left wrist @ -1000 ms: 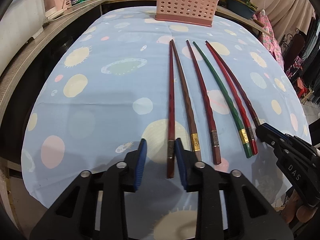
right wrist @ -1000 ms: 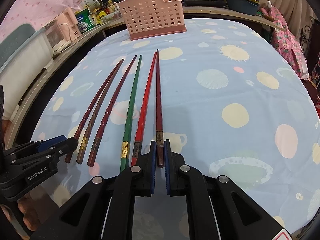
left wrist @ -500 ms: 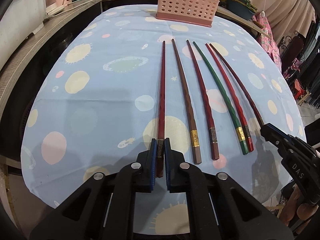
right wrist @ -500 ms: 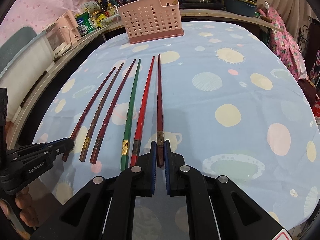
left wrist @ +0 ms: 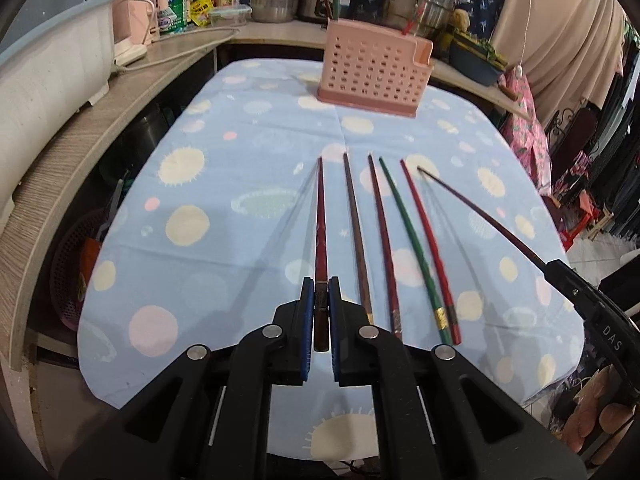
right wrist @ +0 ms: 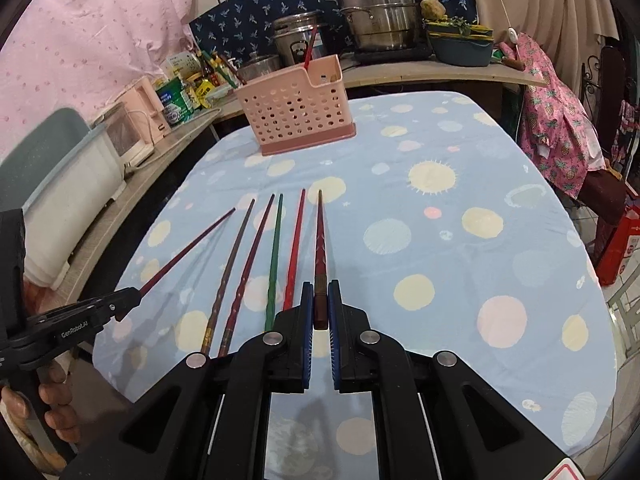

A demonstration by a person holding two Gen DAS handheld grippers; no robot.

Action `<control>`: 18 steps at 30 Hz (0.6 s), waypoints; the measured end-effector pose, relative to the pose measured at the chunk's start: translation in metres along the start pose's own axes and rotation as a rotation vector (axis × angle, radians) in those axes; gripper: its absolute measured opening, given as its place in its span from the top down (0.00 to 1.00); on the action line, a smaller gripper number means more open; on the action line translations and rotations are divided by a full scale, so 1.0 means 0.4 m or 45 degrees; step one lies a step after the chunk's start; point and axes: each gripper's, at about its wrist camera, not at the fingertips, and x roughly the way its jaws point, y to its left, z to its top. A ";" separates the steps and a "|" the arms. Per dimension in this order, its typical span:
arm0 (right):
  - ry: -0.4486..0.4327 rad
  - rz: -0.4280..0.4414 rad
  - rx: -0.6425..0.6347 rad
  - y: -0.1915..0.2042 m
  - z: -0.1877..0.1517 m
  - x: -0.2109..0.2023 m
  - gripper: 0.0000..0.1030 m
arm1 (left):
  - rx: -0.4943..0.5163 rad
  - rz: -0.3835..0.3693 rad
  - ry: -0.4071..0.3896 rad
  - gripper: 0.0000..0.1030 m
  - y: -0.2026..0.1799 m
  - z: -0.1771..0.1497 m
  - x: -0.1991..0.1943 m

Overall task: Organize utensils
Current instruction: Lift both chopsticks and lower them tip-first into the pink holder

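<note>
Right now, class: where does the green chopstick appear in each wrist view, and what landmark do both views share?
Left wrist view: green chopstick lies right of centre, fourth from the left in the row.
Right wrist view: green chopstick lies left of centre, beside the red one.
Shared landmark: the pink basket at the table's far end.

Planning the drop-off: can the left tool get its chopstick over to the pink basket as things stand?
Probably yes: the left tool grips its chopstick, and only bare tablecloth lies before the pink basket.
</note>
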 end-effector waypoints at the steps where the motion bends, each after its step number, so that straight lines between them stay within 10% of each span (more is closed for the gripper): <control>1: -0.023 0.004 0.009 -0.003 0.013 -0.013 0.93 | -0.006 -0.003 -0.013 0.93 0.001 0.006 -0.010; 18: -0.255 0.024 0.079 -0.046 0.207 -0.117 0.93 | -0.074 -0.004 -0.263 0.93 0.047 0.207 -0.155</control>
